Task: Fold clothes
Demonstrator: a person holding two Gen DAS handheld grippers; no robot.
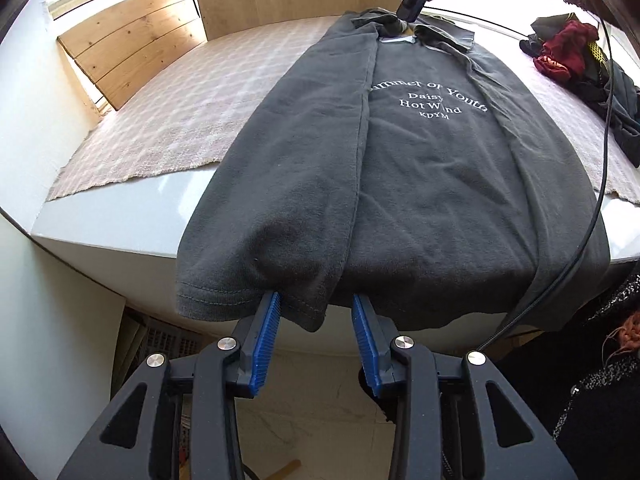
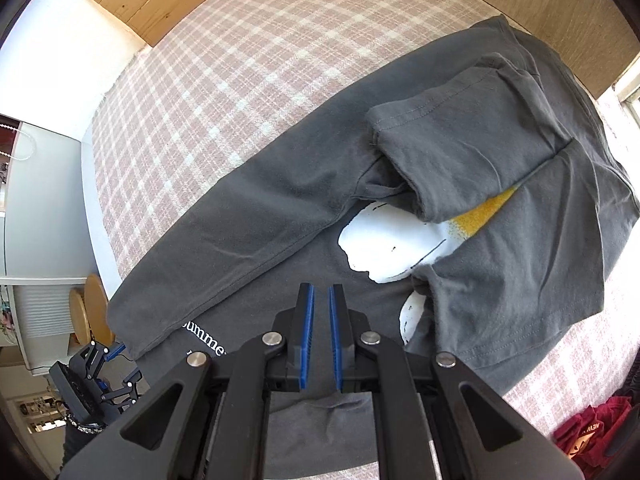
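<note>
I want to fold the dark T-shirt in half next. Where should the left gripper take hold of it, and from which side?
Probably the bottom hem, where the T-shirt overhangs the table edge. Come from the near side, below the edge: the left gripper is open there, and the hanging cloth leaves room for a finger underneath.

The left gripper [image 1: 316, 312] holds its jaws wide apart, level; the right gripper [image 2: 321, 304] points downward, jaws nearly closed.
</note>
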